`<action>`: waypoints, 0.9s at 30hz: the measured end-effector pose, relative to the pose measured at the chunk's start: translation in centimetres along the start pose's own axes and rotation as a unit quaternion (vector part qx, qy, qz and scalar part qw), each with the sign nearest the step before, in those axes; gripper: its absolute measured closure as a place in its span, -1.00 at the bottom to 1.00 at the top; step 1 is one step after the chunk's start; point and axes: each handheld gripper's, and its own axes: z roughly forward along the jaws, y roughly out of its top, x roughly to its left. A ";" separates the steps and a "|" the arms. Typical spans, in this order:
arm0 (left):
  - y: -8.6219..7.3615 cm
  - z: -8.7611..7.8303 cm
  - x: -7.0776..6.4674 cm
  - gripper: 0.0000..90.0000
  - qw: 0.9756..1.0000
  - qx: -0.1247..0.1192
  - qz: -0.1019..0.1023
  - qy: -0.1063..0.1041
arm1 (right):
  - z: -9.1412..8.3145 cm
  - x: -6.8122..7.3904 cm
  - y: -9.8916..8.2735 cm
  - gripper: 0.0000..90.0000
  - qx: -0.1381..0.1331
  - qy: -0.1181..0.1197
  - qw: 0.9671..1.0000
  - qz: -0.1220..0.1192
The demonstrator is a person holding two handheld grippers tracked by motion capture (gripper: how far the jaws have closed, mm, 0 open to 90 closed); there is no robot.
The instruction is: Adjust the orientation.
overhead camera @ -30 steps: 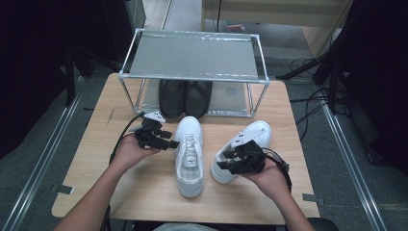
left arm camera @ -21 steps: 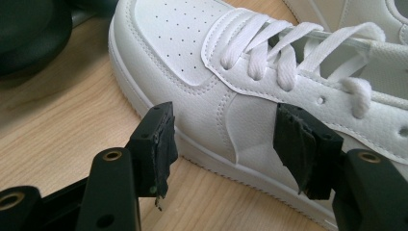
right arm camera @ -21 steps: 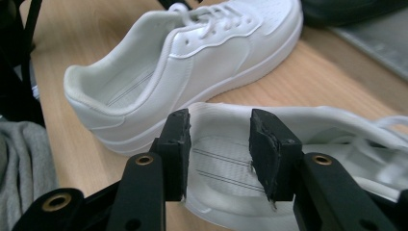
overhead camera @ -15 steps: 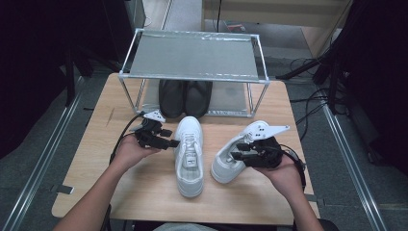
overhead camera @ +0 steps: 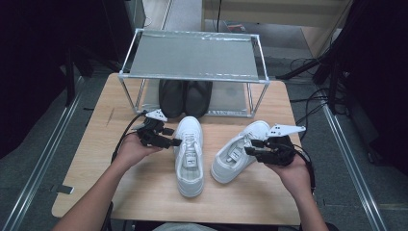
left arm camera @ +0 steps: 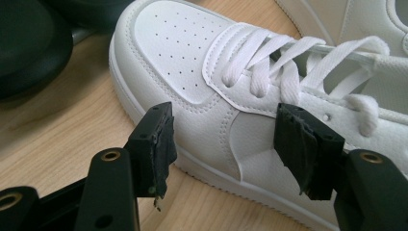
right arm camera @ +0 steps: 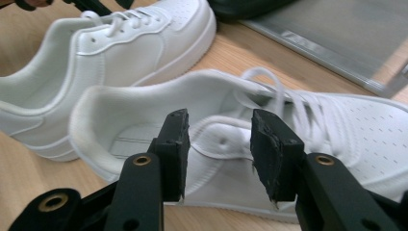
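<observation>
Two white sneakers lie on the table in front of a low shelf, a gripper at each one.

The wire shelf point(overhead camera: 192, 55) stands at the back of the wooden table point(overhead camera: 96, 144), black shoes point(overhead camera: 185, 96) tucked under it, so the white pair looks bound for it. The left sneaker point(overhead camera: 188, 154) points toe-first at the shelf; the left gripper point(overhead camera: 169, 141) sits beside it, jaws apart at its side. The right sneaker point(overhead camera: 238, 151) lies angled; the right gripper point(overhead camera: 252, 148) holds parted jaws at its side wall, apparently lining up a grasp.
</observation>
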 end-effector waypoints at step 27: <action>0.0 0.1 0.2 -0.14 1.000 -0.006 -0.002 -0.003 | 1.1 -5.3 -2.7 0.88 0.031 -0.059 0.992 0.106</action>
